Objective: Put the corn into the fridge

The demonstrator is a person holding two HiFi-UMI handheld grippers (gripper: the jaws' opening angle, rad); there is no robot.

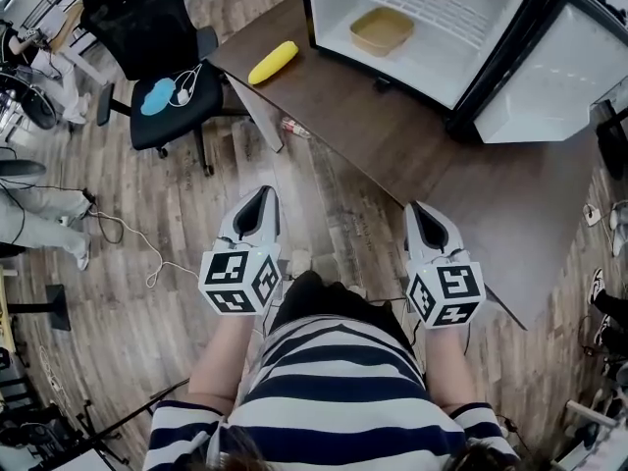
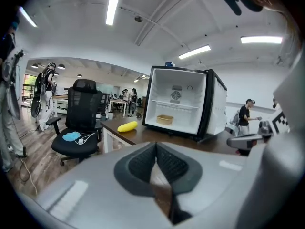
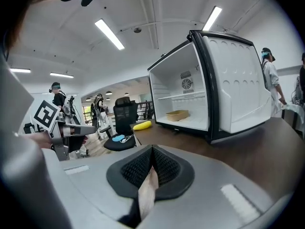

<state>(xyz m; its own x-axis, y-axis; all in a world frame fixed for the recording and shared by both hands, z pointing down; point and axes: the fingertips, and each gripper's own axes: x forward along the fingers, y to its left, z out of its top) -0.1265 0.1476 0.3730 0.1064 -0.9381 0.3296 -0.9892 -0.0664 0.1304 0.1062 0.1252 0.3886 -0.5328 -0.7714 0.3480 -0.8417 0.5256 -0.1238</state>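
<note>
Pale wood-plank flooring (image 1: 196, 224) fills the room, and on it the job looks unstarted: reaching, grasping, carrying and placing are all left to do. Across the far right runs a dark brown, smooth-topped table (image 1: 392, 135), its matte surface mostly bare. At its far end stands a small white fridge with a black frame (image 1: 442, 52), with glossy moulded plastic inside and a wire shelf above. Its white door (image 1: 559, 77) is swung wide to the right, so the way in is already open. Far left, a black mesh-backed office chair (image 1: 147, 27) stands beside the table's corner. Near the person's striped shirt, well apart from the table's far end, hang the grey left gripper (image 1: 260, 199) and the grey right gripper (image 1: 420, 214). Each has its ribbed black pads pressed together at the tips, with nothing between them. A shallow tan rectangular tray (image 1: 382, 29) sits on the fridge floor. Smallest is the yellow, smooth, tapered corn cob (image 1: 273, 62), lying untouched on the table's far-left corner, just left of the fridge opening.
</note>
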